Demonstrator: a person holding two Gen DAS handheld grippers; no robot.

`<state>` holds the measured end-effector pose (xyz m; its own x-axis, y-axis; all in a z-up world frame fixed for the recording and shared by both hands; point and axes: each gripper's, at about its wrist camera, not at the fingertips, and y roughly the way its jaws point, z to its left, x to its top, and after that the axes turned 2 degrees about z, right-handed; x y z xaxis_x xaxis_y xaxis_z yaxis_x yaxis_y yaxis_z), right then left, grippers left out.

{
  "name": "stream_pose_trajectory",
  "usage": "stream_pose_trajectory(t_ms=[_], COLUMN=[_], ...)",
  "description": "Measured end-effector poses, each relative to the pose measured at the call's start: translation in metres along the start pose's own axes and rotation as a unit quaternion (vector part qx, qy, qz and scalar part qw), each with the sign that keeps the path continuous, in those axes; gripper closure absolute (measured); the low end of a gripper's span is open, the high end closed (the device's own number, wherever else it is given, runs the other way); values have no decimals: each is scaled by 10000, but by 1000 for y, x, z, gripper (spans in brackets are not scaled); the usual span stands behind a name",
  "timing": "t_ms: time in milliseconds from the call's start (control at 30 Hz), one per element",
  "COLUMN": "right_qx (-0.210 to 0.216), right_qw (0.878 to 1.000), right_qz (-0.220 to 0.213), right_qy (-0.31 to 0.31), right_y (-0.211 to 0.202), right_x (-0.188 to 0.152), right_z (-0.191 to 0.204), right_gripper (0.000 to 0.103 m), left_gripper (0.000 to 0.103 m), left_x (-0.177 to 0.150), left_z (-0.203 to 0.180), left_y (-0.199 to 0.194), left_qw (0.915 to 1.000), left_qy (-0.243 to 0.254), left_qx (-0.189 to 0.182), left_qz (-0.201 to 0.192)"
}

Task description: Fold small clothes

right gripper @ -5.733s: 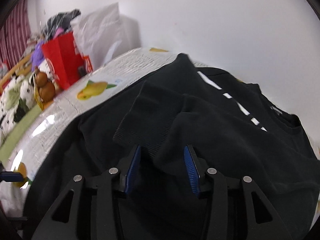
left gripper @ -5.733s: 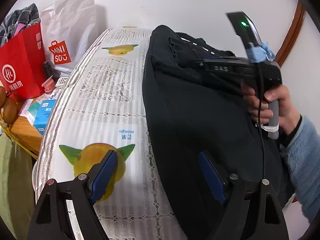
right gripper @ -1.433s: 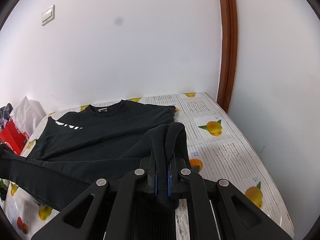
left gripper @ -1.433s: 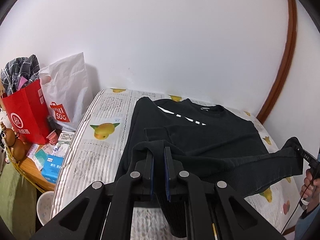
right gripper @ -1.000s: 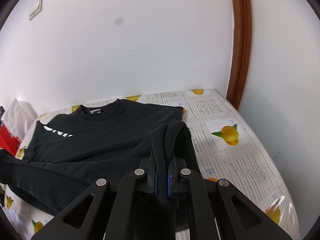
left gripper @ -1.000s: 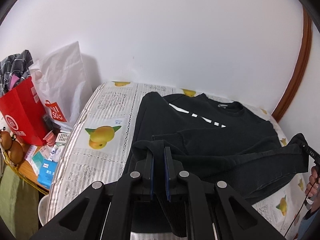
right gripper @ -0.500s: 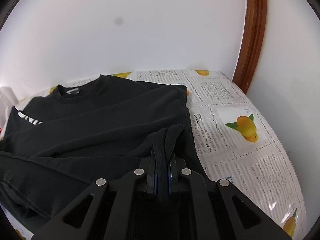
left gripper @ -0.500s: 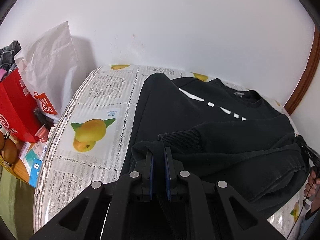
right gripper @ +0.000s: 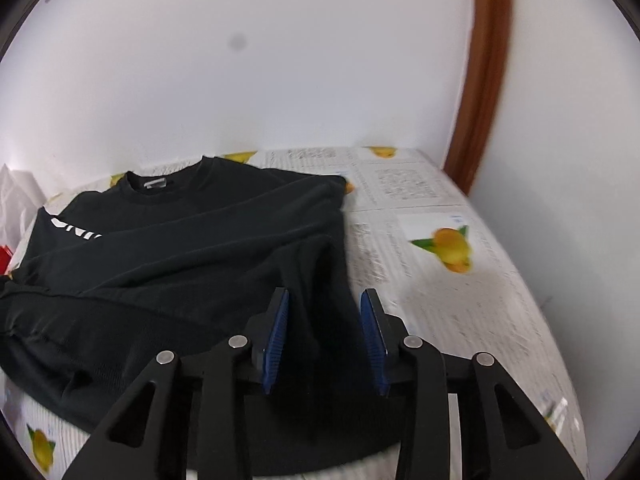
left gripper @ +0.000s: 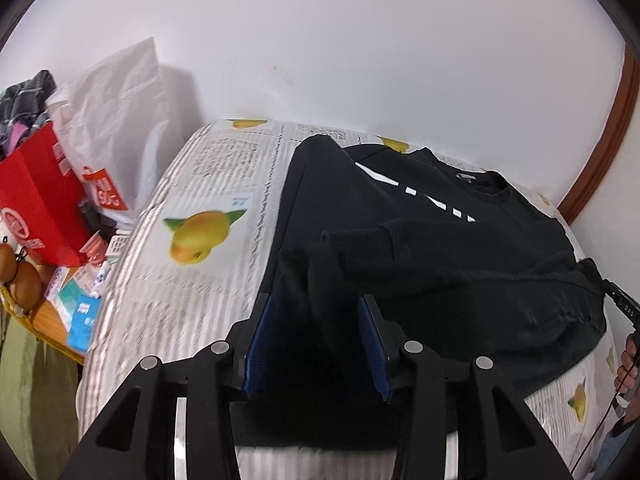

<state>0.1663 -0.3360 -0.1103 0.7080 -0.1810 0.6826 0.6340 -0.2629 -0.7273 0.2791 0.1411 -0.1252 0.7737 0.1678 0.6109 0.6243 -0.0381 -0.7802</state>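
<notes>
Straddling the near hem of the black sweatshirt, left gripper fingers apart, right gripper fingers apart over the sweatshirt's right edge, sweatshirt lying on the fruit-print tablecloth, red bag left of the sweatshirt.

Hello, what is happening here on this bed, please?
A person with two handheld grippers is folding a black sweatshirt on a fruit-print cover. Its bottom part lies folded up over the body. The left gripper and right gripper are both open, with the fabric lying loose between their fingers.
</notes>
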Motion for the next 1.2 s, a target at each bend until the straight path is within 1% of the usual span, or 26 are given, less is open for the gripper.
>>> stream_pose_trajectory(t_ms=[100, 233, 367, 467, 533, 767, 1200], right_qx=[-102, -131, -95, -59, -32, 71, 105], right_qw=[9998, 9997, 9996, 9996, 9997, 9997, 9997], right_qz=[149, 204, 283, 264, 256, 182, 217], right_qy=[-11, -3, 9, 43, 55, 121, 108], right_y=[-16, -31, -38, -45, -48, -58, -51], right_x=[-12, -30, -45, -53, -54, -55, -52], right_z=[-4, -5, -3, -2, 0, 4, 6], right_gripper=[65, 65, 65, 65, 65, 65, 65], left_gripper=[61, 59, 59, 58, 56, 56, 54], left_x=[-14, -33, -49, -59, -63, -71, -72], left_z=[4, 5, 5, 5, 5, 2, 4], left_y=[-11, -18, -22, -26, -27, -25, -19], left_qw=[10000, 9999, 9997, 9996, 9995, 9993, 9991], left_qy=[-6, -3, -5, -16, -8, 35, -26], left_qx=[23, 57, 19, -49, -73, -70, -61], left_qz=[39, 159, 225, 270, 293, 371, 428])
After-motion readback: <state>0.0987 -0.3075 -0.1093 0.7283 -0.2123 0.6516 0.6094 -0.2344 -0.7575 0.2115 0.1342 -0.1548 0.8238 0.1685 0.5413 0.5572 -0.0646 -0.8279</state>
